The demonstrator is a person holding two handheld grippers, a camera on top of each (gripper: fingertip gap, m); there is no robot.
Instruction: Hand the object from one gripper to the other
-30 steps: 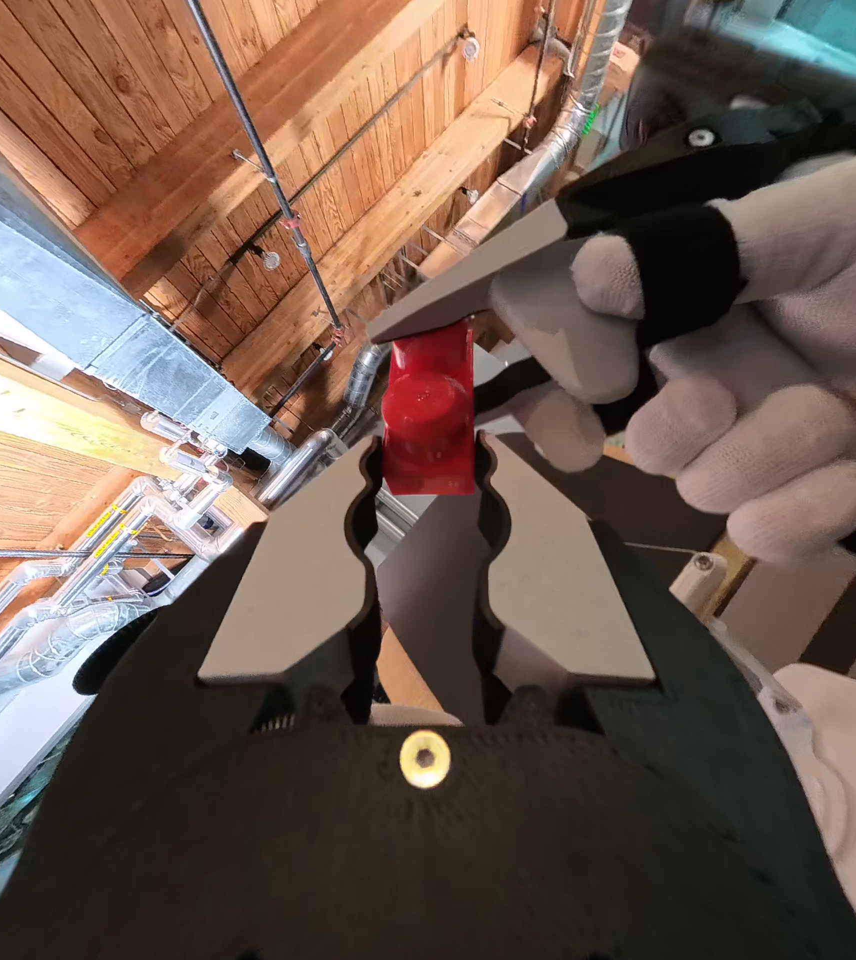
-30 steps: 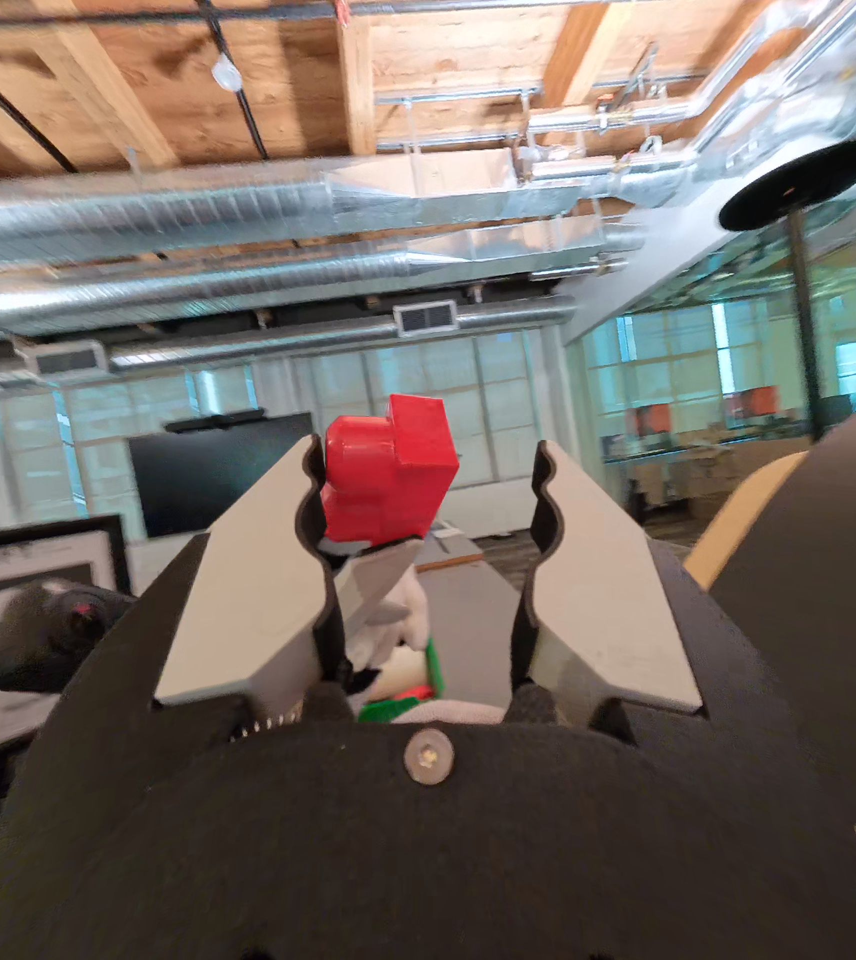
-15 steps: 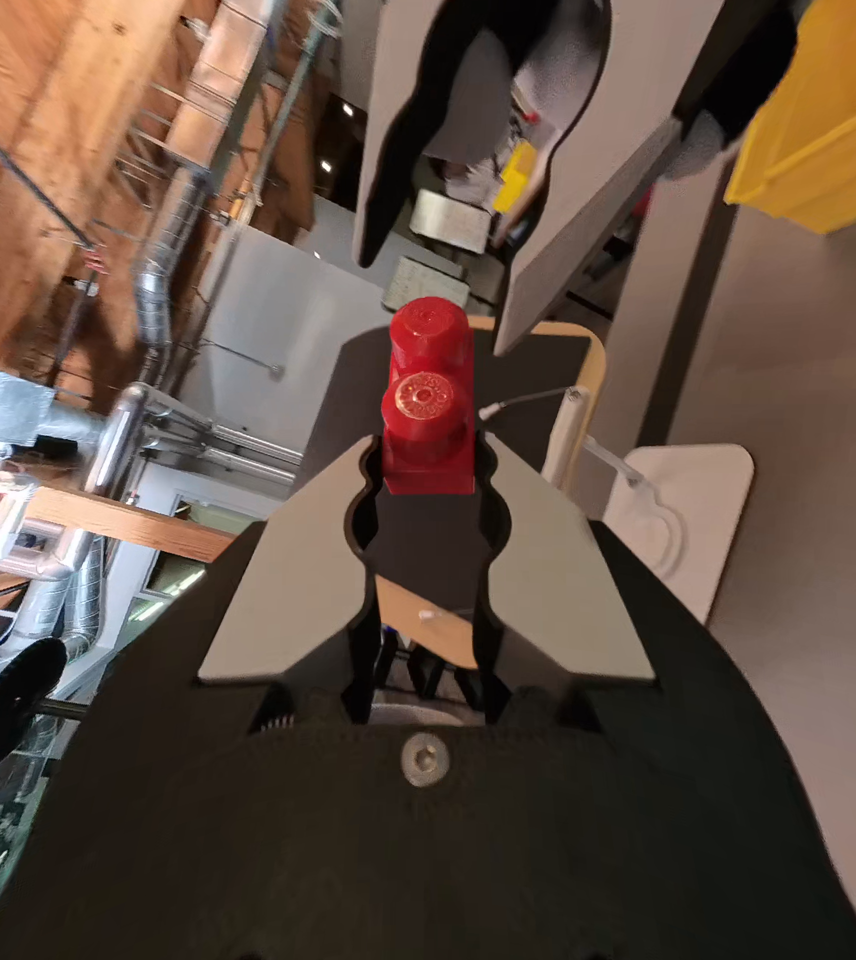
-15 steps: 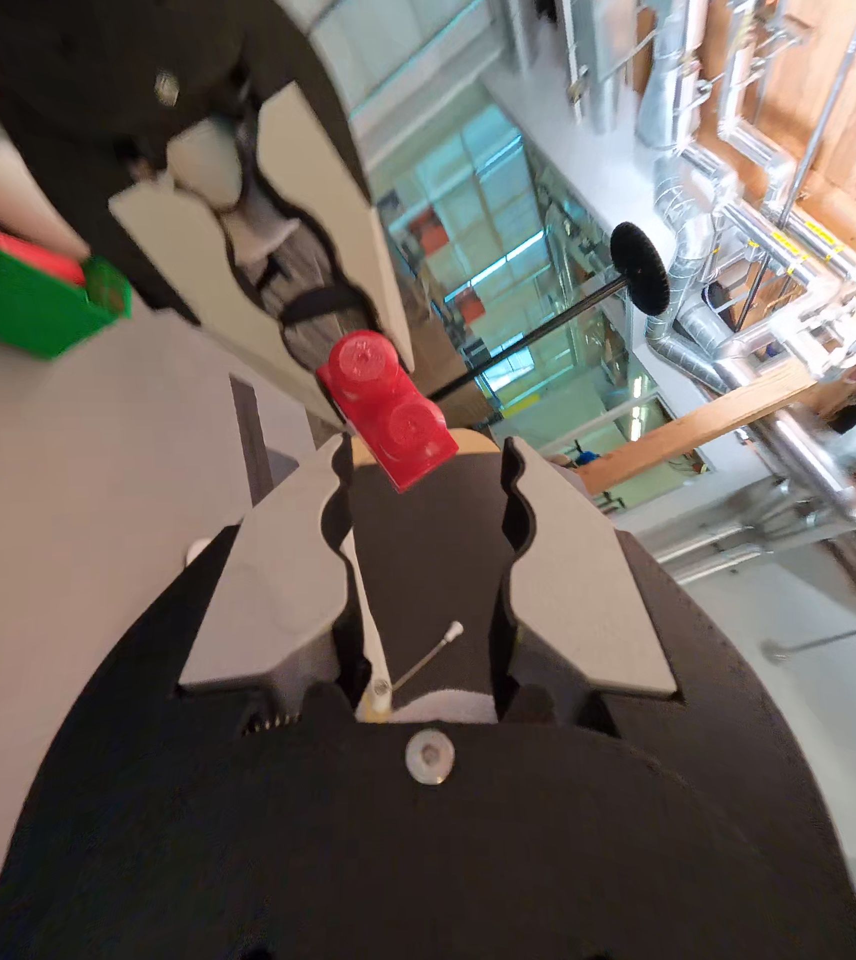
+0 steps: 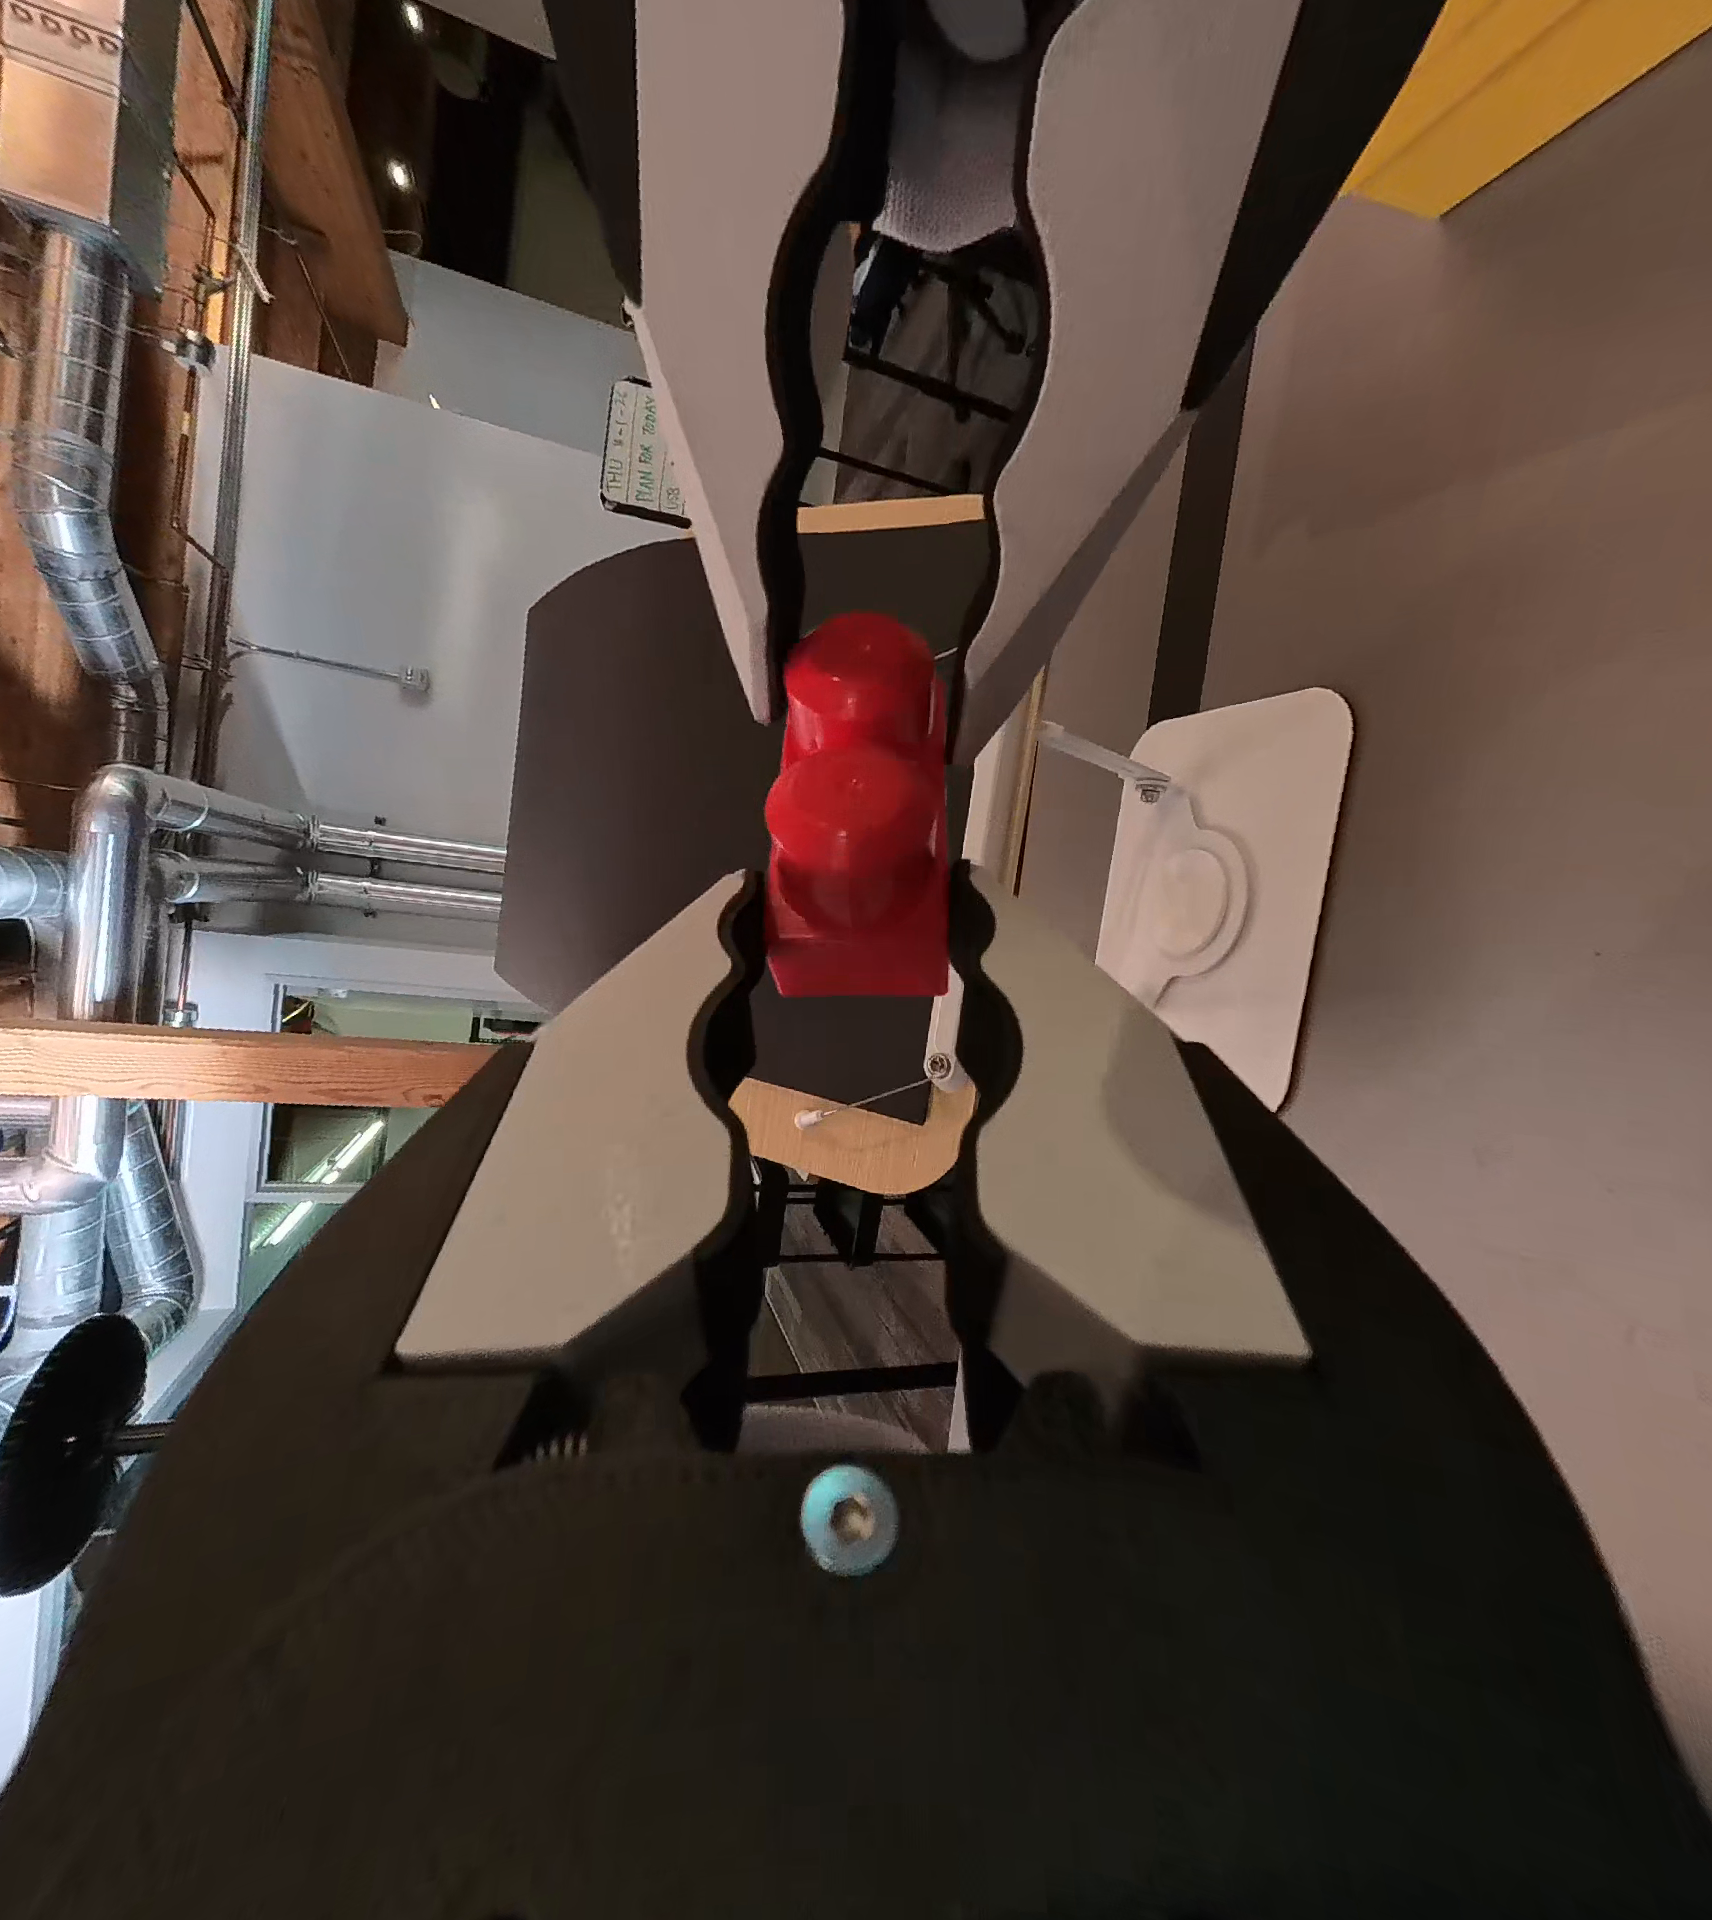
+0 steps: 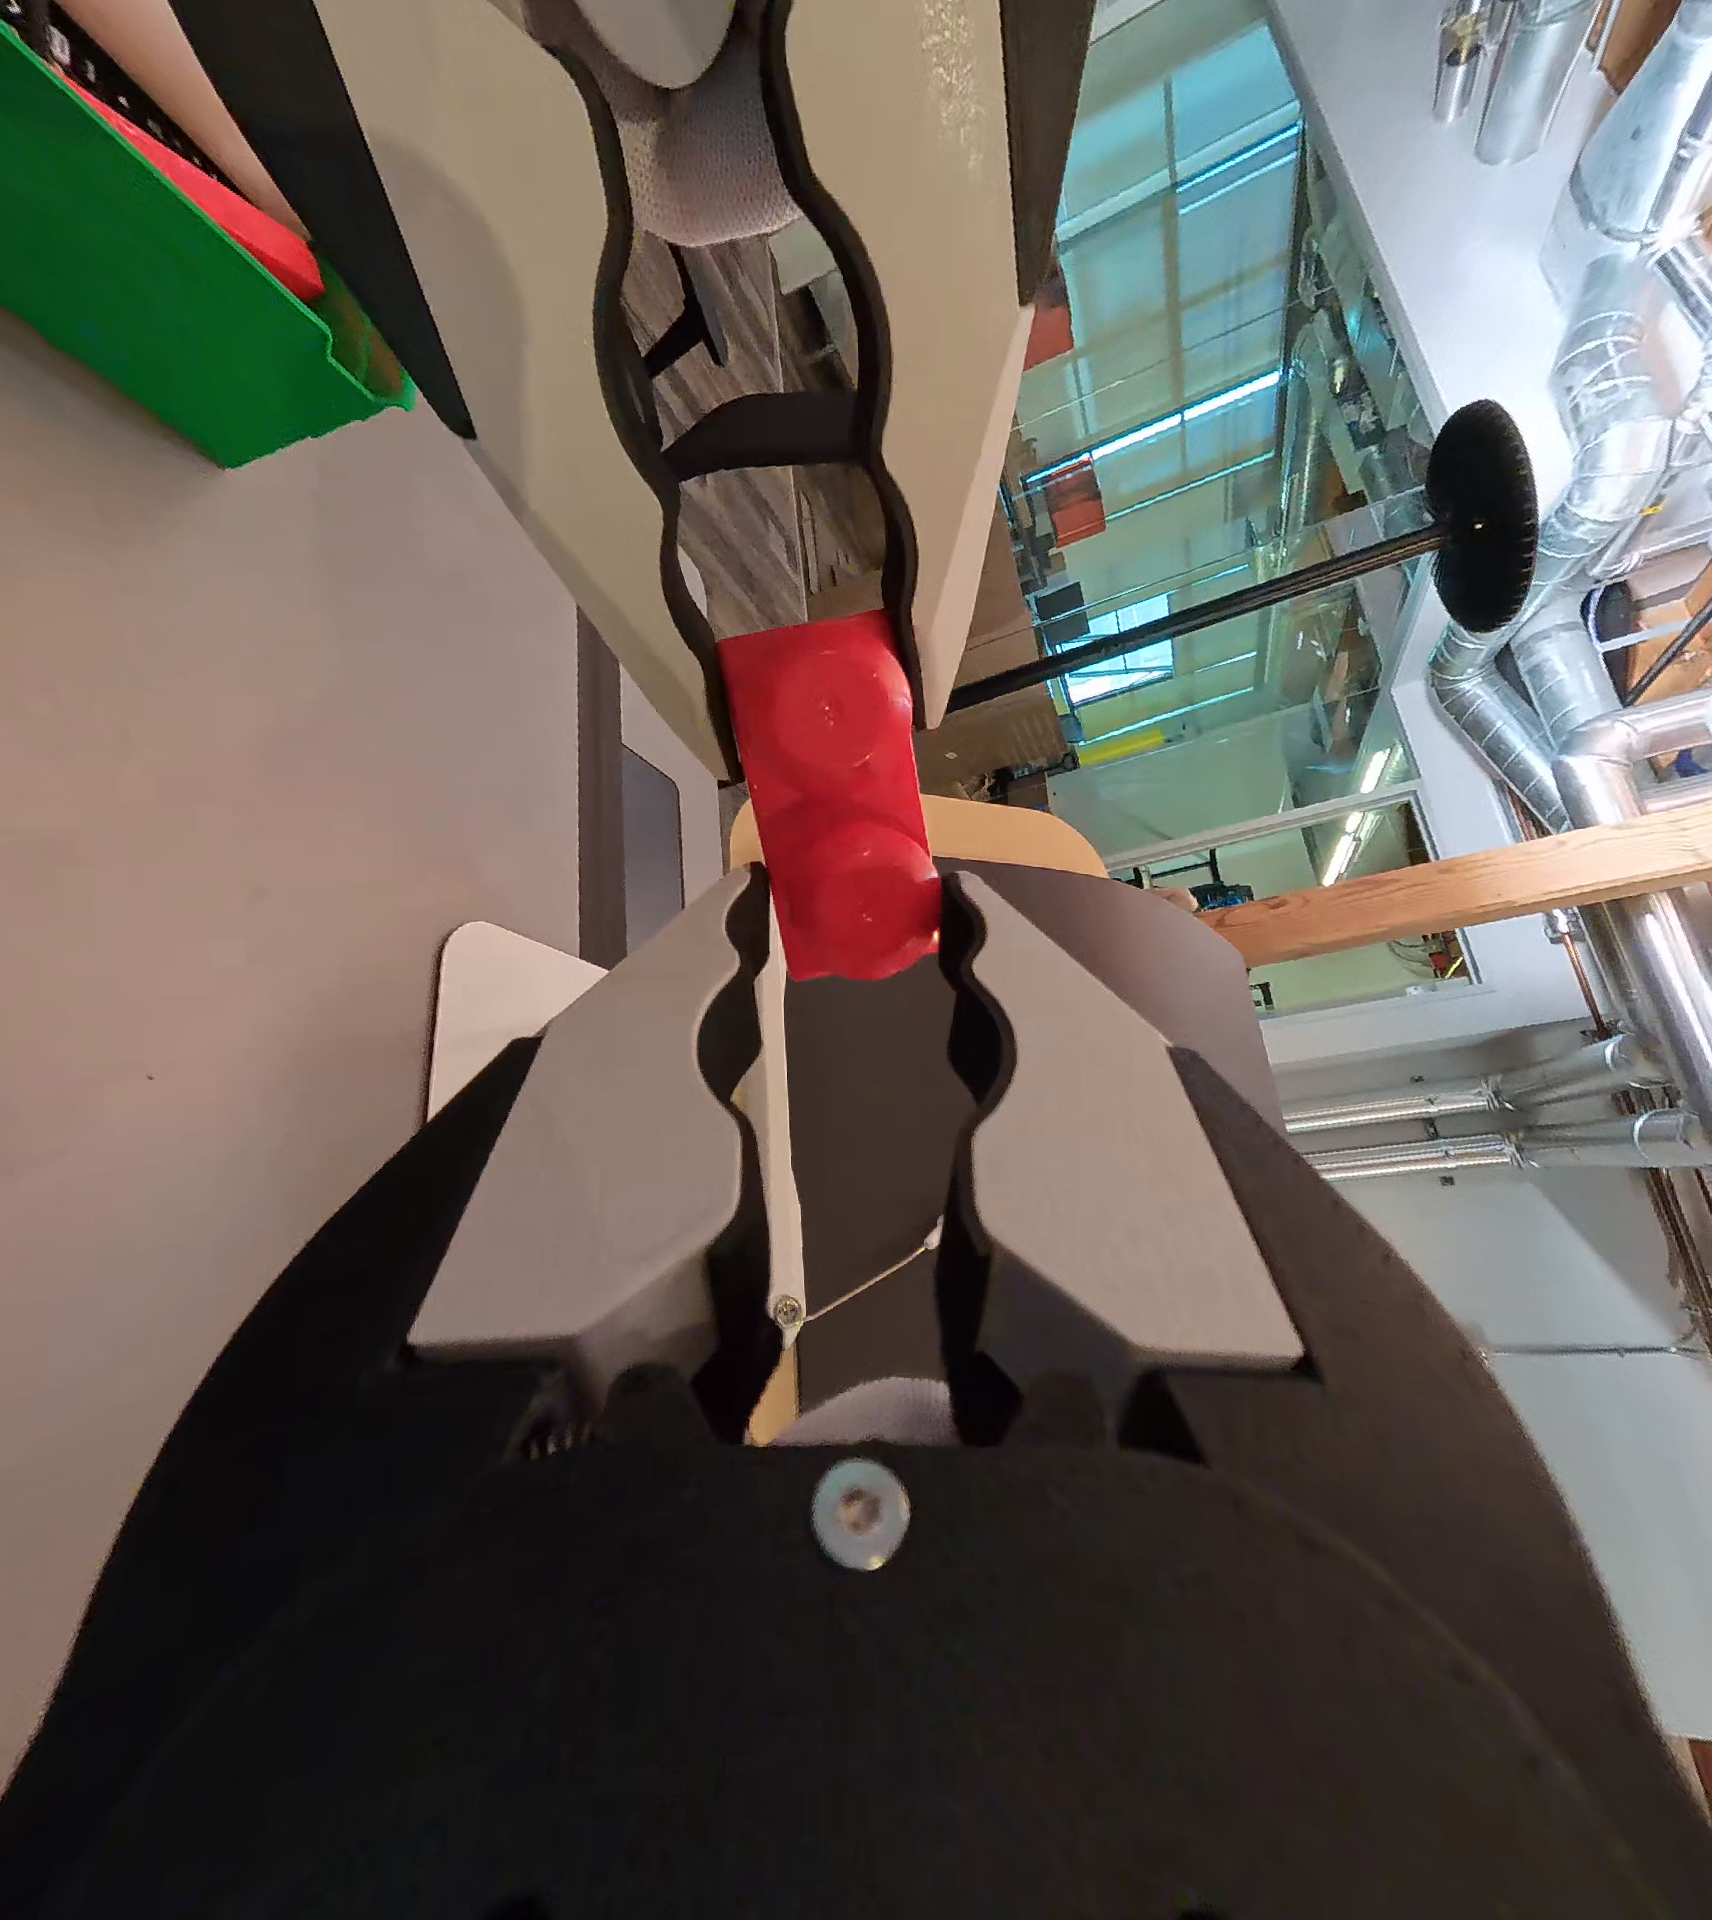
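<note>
A red two-stud brick [image 5: 852, 862] is held in the air between both grippers, which face each other tip to tip. In the left wrist view, my left gripper [image 5: 852, 894] is shut on the near end of the brick. The right gripper [image 5: 862, 707] comes down from the top of that view with its fingertips closed on the far stud. In the right wrist view, my right gripper [image 6: 847, 894] grips the near end of the brick [image 6: 841, 821]. The left gripper [image 6: 821, 738] holds the far end there.
A grey table [image 5: 1558, 727] lies beside the grippers, with a white flat stand [image 5: 1236, 894] on it. A yellow bin [image 5: 1517, 104] shows at one edge and a green bin [image 6: 104, 260] at the other. A black-backed chair [image 5: 623, 779] stands behind the brick. Only a small space, under 4 cm, lies between the two pairs of fingers.
The right gripper has moved in line with the left one and its fingers have narrowed onto the brick's free end. The left gripper still holds the brick.
</note>
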